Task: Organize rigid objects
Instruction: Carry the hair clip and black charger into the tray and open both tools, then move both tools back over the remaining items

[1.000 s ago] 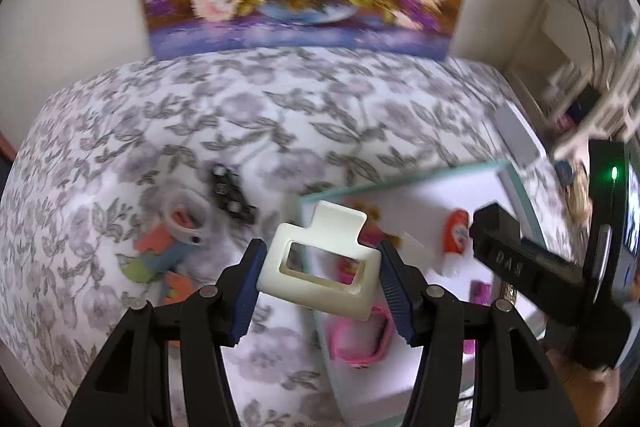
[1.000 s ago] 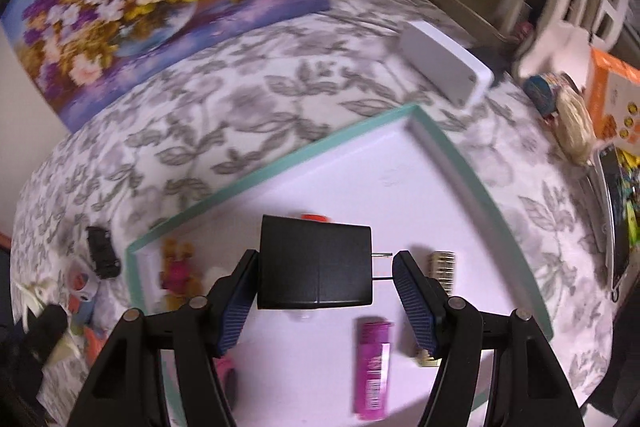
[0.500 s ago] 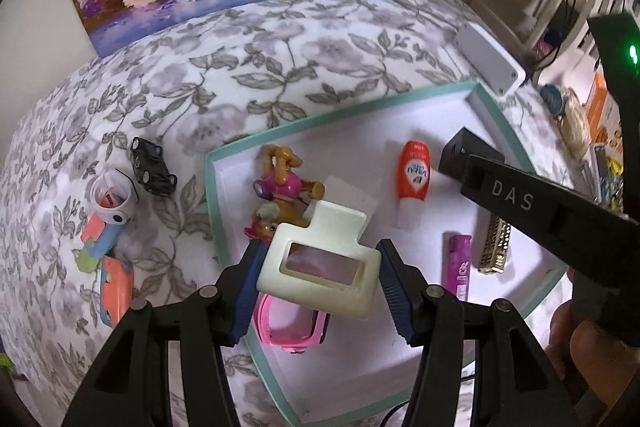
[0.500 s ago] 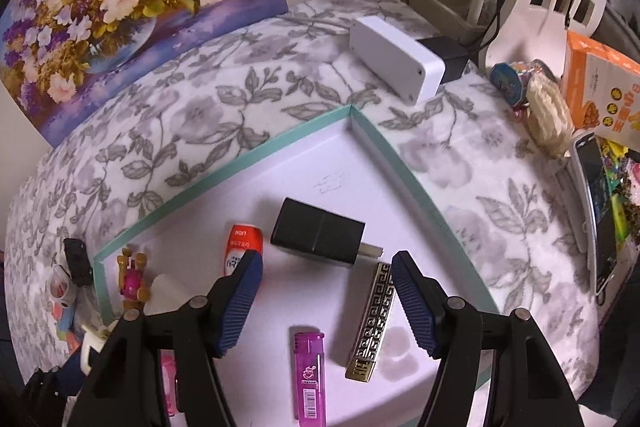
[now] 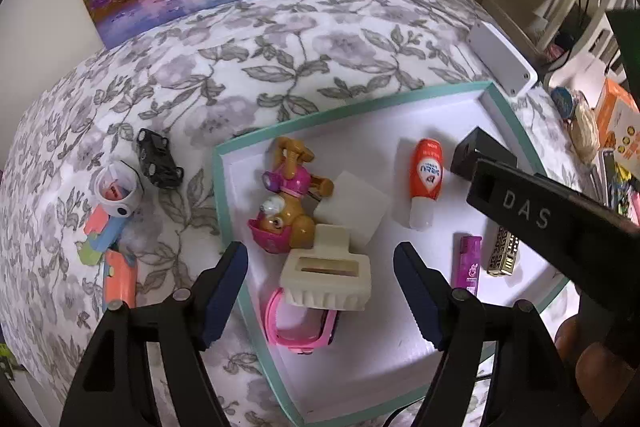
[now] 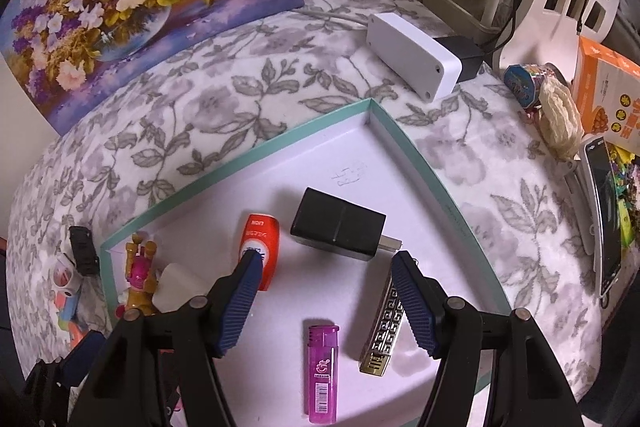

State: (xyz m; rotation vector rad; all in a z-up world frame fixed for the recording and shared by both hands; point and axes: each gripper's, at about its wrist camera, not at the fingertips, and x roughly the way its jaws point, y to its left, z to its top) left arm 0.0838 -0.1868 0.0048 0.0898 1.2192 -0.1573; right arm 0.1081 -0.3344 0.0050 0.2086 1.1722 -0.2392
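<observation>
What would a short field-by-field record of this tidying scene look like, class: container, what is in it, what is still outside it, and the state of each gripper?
container: teal-rimmed tray on the floral cloth
in tray: cream hair clip leaning on pink goggles, toy dog, orange tube, black charger, purple lighter, patterned gold case
outside tray: black toy car, white cup
left gripper: jaws just opening, clip between them, pads clear of it
right gripper: open, empty
</observation>
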